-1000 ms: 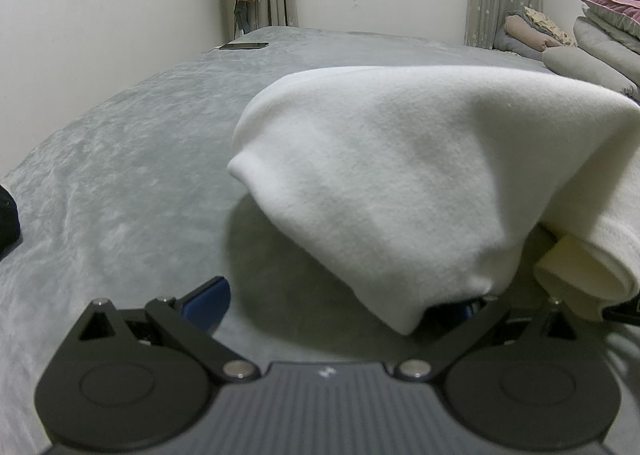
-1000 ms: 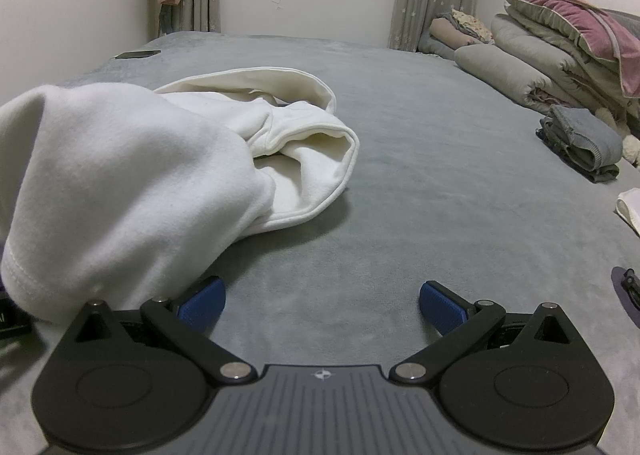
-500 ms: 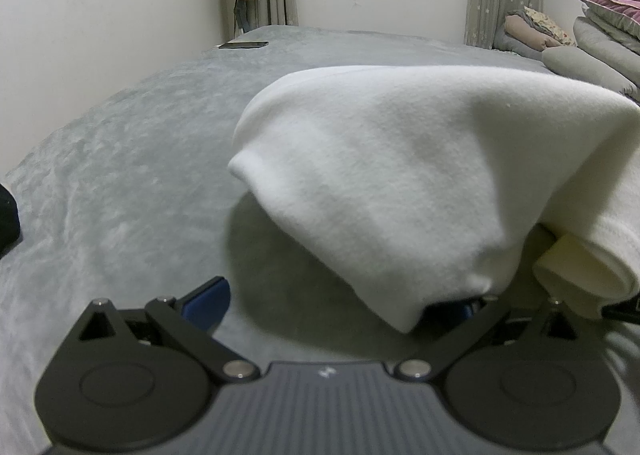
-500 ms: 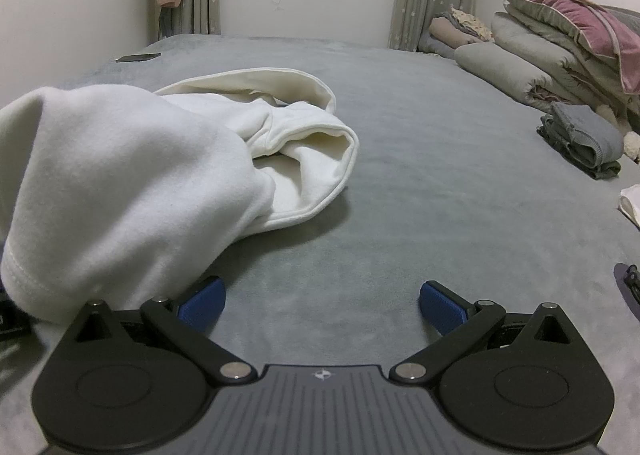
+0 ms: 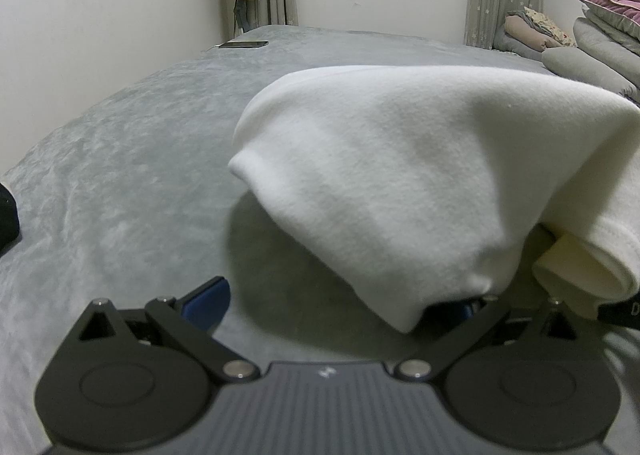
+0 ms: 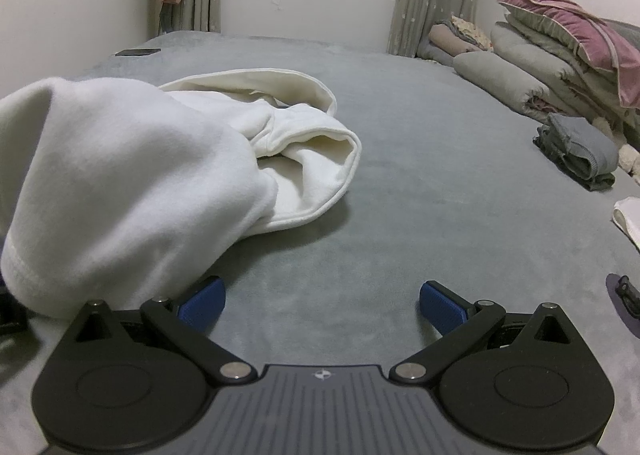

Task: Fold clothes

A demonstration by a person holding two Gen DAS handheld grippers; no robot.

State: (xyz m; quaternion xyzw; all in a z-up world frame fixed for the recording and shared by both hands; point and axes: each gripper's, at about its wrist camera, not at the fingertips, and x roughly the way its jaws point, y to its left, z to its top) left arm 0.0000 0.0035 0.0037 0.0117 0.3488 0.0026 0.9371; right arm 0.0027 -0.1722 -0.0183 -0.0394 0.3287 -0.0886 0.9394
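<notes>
The white fleece garment (image 6: 132,175) looks soft and light, best taken at its hem, while both tools, the left tool (image 5: 340,301) and the right tool (image 6: 320,301), stand spread and empty.

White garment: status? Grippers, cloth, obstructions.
Left hand-held gripper open, white garment draped over its right finger. Right hand-held gripper open, empty, beside the heap. Garment bunched, unfolded on grey bedspread. Nothing in the way.

White fleece garment (image 5: 400,183) on grey blanket (image 6: 440,215); blue pads (image 6: 202,303) on black grippers; pink quilt (image 6: 580,27); grey folded clothes (image 6: 576,151).
</notes>
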